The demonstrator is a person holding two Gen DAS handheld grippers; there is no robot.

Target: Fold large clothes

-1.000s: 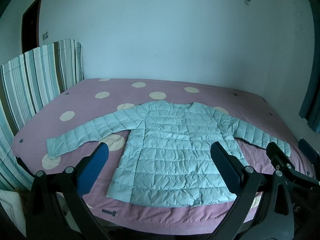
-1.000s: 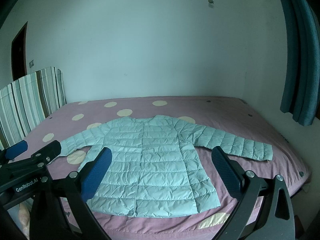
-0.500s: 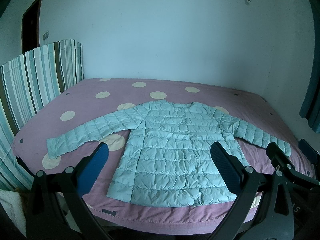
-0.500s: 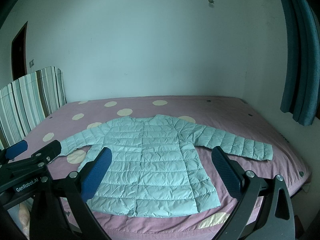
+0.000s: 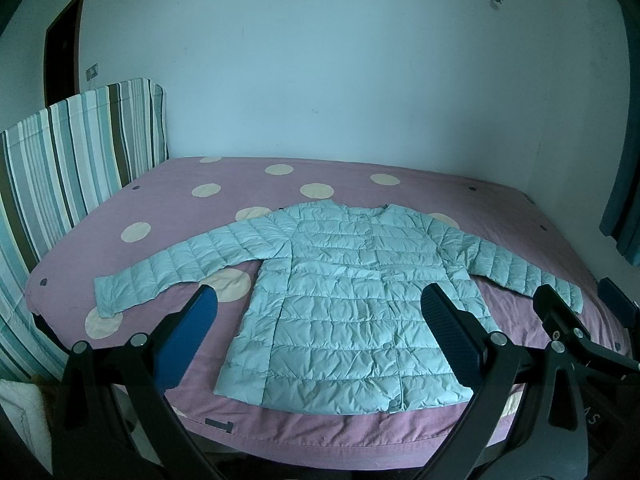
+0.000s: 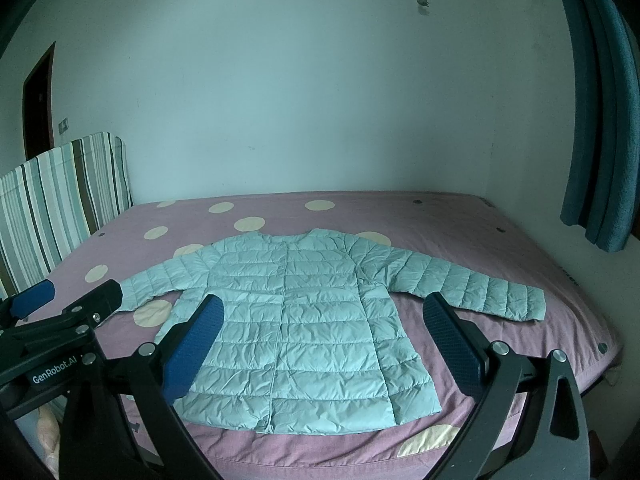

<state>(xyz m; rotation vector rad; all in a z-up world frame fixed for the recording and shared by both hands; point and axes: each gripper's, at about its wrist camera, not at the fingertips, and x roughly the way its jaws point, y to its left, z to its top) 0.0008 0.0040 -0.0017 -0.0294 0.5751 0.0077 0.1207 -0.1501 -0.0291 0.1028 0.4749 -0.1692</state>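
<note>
A pale blue quilted jacket [image 5: 352, 300] lies flat and face up on the bed, buttoned, both sleeves spread out sideways. It also shows in the right wrist view [image 6: 296, 328]. My left gripper [image 5: 320, 332] is open and empty, held above the bed's near edge in front of the hem. My right gripper [image 6: 320, 340] is open and empty, level with it to the right. Each gripper shows at the edge of the other's view: the right gripper [image 5: 576, 320] and the left gripper [image 6: 68, 300].
The bed [image 5: 500, 216] has a mauve sheet with cream dots. A striped headboard [image 5: 68, 152] stands on the left. A wall runs behind the bed. Dark blue curtains [image 6: 600, 112] hang at the right. A dark door [image 5: 60, 44] is at the far left.
</note>
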